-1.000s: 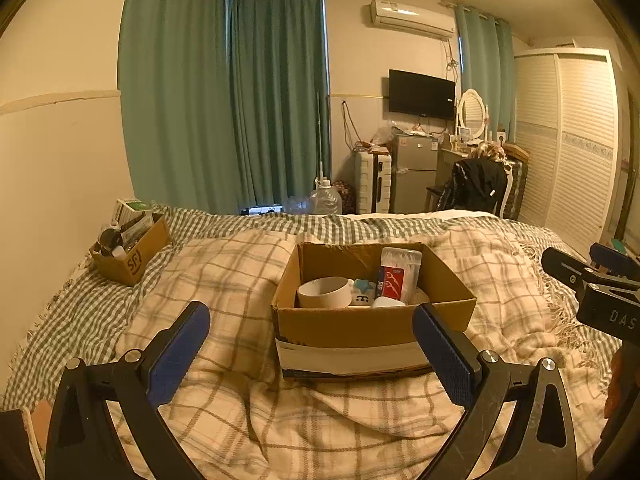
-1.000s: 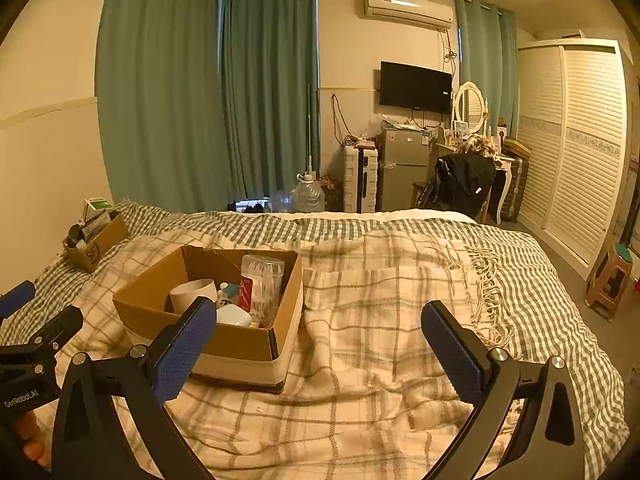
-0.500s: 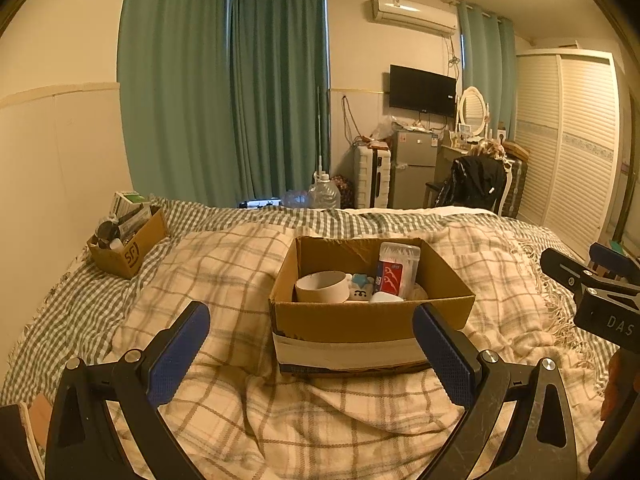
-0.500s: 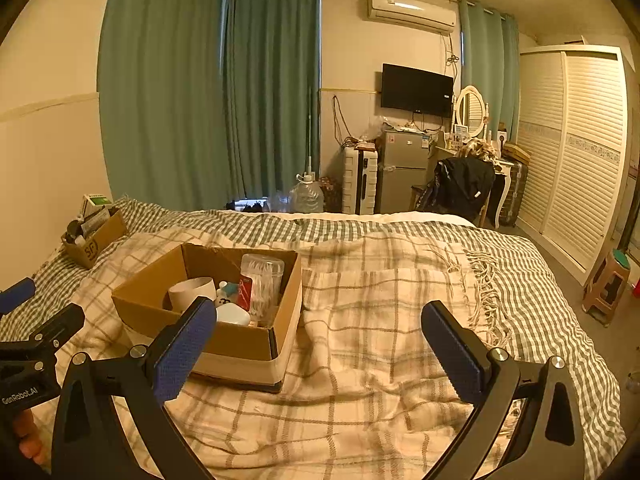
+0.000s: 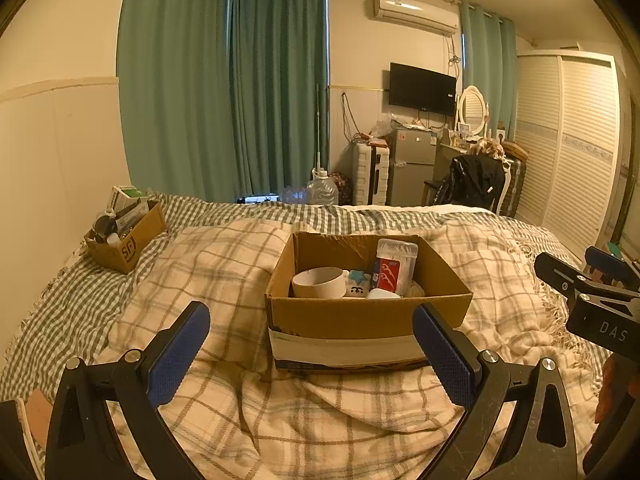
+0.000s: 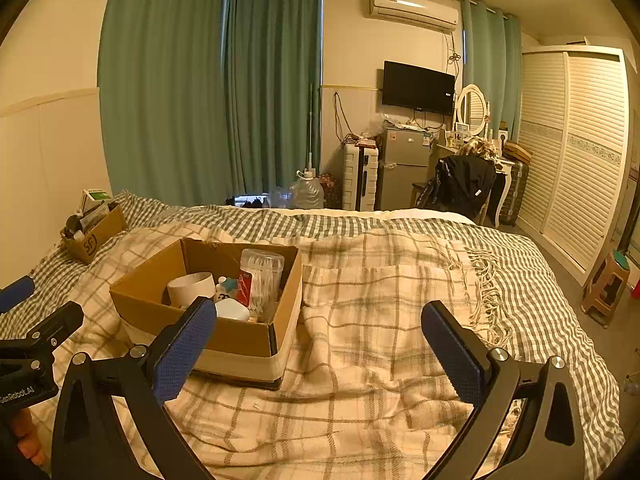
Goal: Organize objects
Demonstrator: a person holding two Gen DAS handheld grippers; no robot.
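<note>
An open cardboard box (image 5: 360, 316) sits on the plaid blanket in the middle of the bed; it also shows in the right wrist view (image 6: 240, 336). Inside stand a white cup (image 5: 319, 282), a clear pack of floss picks with a red label (image 5: 394, 266), a small blue-and-white figure (image 5: 357, 282) and a white case (image 6: 232, 309). My left gripper (image 5: 310, 354) is open and empty, just short of the box. My right gripper (image 6: 318, 350) is open and empty, over the blanket to the right of the box.
A smaller cardboard box (image 5: 126, 238) full of several items stands at the far left by the wall. The blanket (image 6: 380, 320) is rumpled with a fringe on the right. Beyond the bed are a water jug (image 5: 322, 190), fridge, chair and wardrobe.
The left wrist view has shifted slightly, so the box sits a little lower in frame. Both grippers stay open and empty. Nothing on the bed has moved.
</note>
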